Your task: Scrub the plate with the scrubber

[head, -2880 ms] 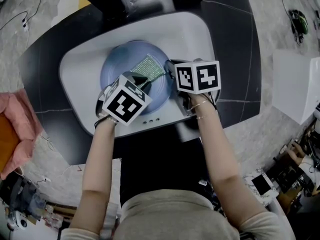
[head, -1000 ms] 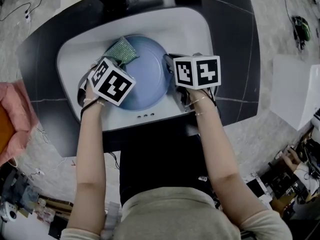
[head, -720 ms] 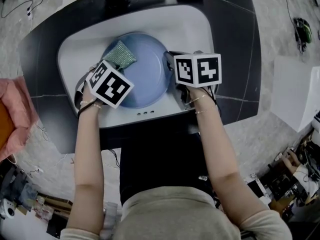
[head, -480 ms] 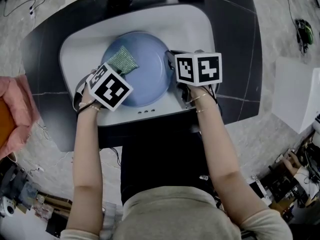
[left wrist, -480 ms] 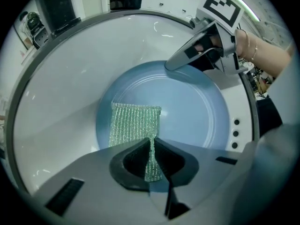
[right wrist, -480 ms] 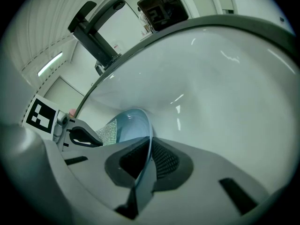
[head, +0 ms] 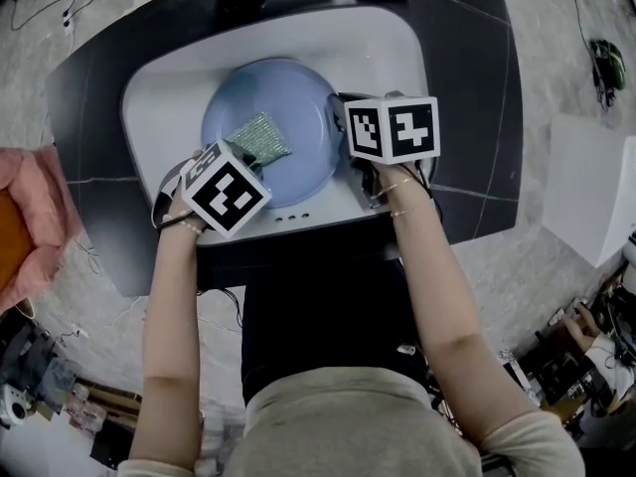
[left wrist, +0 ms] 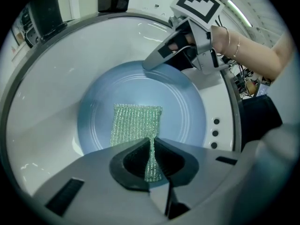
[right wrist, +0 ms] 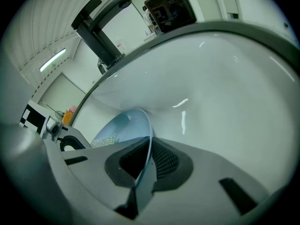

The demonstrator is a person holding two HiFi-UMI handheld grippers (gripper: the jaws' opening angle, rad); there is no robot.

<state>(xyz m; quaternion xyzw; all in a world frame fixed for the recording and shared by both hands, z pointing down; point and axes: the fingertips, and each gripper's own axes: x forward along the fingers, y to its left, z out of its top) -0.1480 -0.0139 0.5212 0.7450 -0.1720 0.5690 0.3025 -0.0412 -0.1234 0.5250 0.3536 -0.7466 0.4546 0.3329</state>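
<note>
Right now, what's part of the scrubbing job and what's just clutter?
Job: blue plate, green scrubber, left tongs (on scrubber), right tongs (on plate rim), white sink.
Lying about: black faucet, pink cloth, white sheet.

scrubber (head: 260, 135) dragged from rim, toward plate (head: 298, 97) middle

My left gripper (left wrist: 151, 159) points steeply down, its jaws pinched together on one end of the scrubber (left wrist: 136, 123). My right gripper (right wrist: 144, 162) tilts down, its jaws clamped on the plate (right wrist: 125, 125) rim. My left forearm (head: 169, 326) and right forearm (head: 437, 296) both reach forward, bare.
</note>
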